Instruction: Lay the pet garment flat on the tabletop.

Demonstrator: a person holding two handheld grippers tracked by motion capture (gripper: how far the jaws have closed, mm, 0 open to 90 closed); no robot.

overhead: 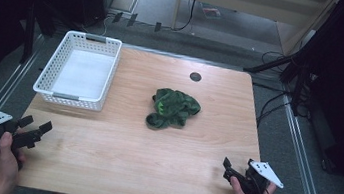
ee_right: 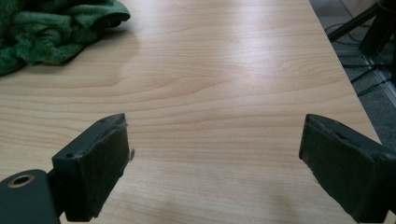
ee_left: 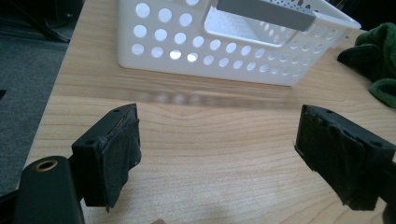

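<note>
Green cloth (overhead: 174, 108) crumpled, mid-table, right of basket (overhead: 104, 75).

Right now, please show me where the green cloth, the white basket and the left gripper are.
green cloth (overhead: 174, 108): high view, middle of the crumpled heap.
white basket (overhead: 70, 101): high view, near wall.
left gripper (ee_left: 217, 149): left gripper view, midway between its open jaws.

left hand-held gripper (ee_left: 217, 154): jaws stand wide apart, nothing between them, over bare wood | light wooden counter (ee_left: 210, 140): under the jaws | white perforated plastic basket (ee_left: 224, 44): ahead on the counter, grey handle at its rim | crumpled green fabric cloth (ee_left: 376, 58): at the right edge, beside the basket
</note>
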